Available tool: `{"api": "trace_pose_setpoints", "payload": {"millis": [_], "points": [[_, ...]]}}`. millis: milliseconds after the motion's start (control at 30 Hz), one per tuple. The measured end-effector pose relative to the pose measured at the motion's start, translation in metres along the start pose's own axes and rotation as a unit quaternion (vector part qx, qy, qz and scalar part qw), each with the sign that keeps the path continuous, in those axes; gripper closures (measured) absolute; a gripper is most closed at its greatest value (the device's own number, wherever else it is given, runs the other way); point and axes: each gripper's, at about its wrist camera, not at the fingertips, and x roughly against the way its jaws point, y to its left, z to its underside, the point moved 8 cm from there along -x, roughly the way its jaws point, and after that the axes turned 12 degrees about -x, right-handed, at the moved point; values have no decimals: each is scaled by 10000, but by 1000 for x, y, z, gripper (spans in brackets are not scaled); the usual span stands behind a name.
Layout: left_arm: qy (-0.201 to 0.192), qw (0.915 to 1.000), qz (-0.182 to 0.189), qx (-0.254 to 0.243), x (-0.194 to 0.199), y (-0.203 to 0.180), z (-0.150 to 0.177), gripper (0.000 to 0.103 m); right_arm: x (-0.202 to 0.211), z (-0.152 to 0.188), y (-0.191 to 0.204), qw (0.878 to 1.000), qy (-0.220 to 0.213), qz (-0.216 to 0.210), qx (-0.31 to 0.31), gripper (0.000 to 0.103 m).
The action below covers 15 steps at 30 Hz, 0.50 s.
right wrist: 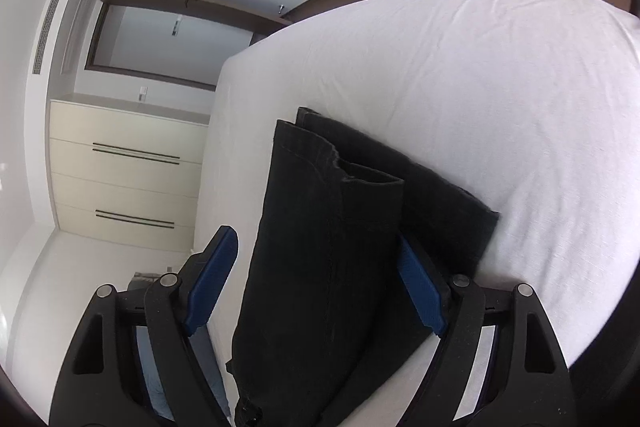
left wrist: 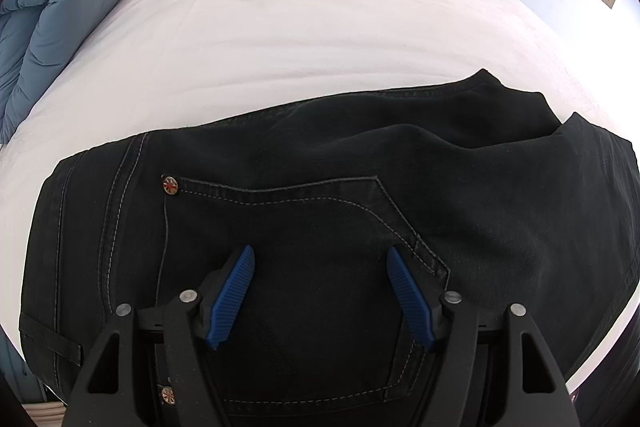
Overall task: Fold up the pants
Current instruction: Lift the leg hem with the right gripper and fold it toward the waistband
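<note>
We see the black pants [left wrist: 320, 163] lying along the near edge of the bed [left wrist: 280, 27]. Our left gripper [left wrist: 320, 255] hovers wide over the back pocket; our right gripper [right wrist: 316, 255] — fingers wide, gripping nothing — straddles the leg ends, nearer the next fold.

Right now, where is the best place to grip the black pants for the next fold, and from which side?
Probably the leg cuffs, taken from the hem end: the pants lie flat on the bed, and only there do layered edges stand open.
</note>
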Motion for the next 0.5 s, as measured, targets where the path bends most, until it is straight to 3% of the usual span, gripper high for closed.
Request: {"api": "trace_pose_setpoints", "payload": {"millis": [33, 67, 133, 167, 367, 500], "points": [[2, 10000, 2, 13, -1, 0, -1, 32, -6, 0, 5, 9999, 101, 18, 72, 39], [1, 10000, -1, 22, -1, 1, -2, 32, -12, 0, 8, 9997, 153, 54, 158, 67], [-7, 10000, -10, 44, -2, 2, 0, 31, -31, -5, 10, 9991, 190, 280, 271, 93], [-13, 10000, -11, 57, -1, 1, 1, 31, -31, -9, 10, 9991, 127, 326, 251, 100], [-74, 9999, 31, 147, 0, 1, -1, 26, -6, -10, 10, 9980, -150, 428, 442, 102], [-117, 9998, 1, 165, -1, 1, -2, 22, -3, -12, -28, 9974, -211, 683, 106, 102]]}}
